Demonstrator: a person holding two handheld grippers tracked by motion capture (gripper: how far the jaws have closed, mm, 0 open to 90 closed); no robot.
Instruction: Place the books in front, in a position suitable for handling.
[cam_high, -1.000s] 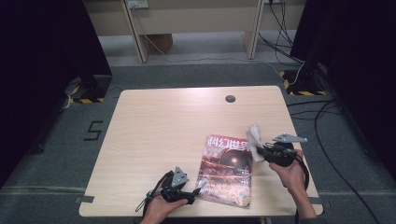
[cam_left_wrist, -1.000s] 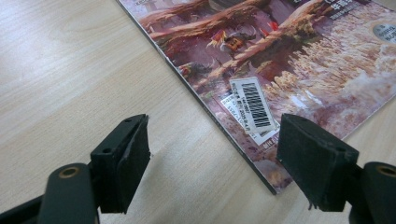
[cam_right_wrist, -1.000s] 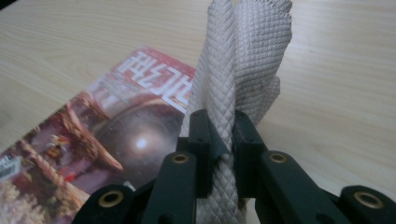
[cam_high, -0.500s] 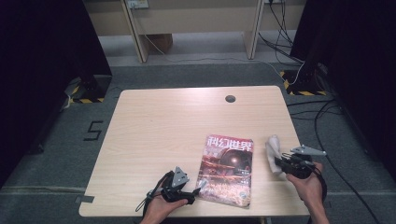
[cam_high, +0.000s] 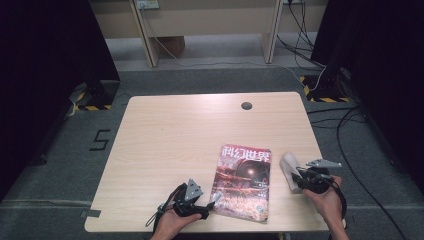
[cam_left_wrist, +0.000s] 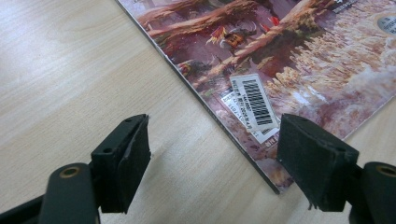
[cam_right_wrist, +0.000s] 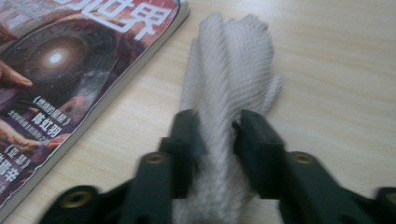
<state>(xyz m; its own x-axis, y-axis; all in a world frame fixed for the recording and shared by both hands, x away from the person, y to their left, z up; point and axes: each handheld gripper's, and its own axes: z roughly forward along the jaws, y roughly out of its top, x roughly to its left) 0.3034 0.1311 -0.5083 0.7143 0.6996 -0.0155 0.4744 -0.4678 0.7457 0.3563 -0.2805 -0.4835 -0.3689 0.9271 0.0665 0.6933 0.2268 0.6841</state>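
At the near edge of the desk (cam_high: 165, 125), the left tongs (cam_high: 212, 202) sit low with jaws spread wide and nothing gripped. In the left gripper view they straddle the near corner of the magazine (cam_left_wrist: 289, 56): one jaw over bare wood, the other over the cover by the barcode label (cam_left_wrist: 252, 105). Whether either pad rests on the cover I cannot tell, so this hand looks to be guarding the corner rather than grasping it.

A little farther in and to the right, the right tongs (cam_high: 296, 176) lie on the desk beside the magazine's right edge, with the pale cloth (cam_high: 289, 167) between the jaws. In the right gripper view the cloth (cam_right_wrist: 229, 88) lies folded lengthwise on the wood, just beside the magazine and apart from it. The jaws have just been opening; the cloth still fills the gap, yet the pads look slackened off it, so I read these tongs as released around it.

The step in hand appears to be setting the cloth down next to the magazine. The next move probably calls for the right tongs to back straight out along the cloth without dragging its fold.

Beyond, the far half of the desk carries its round cable hole (cam_high: 246, 105).
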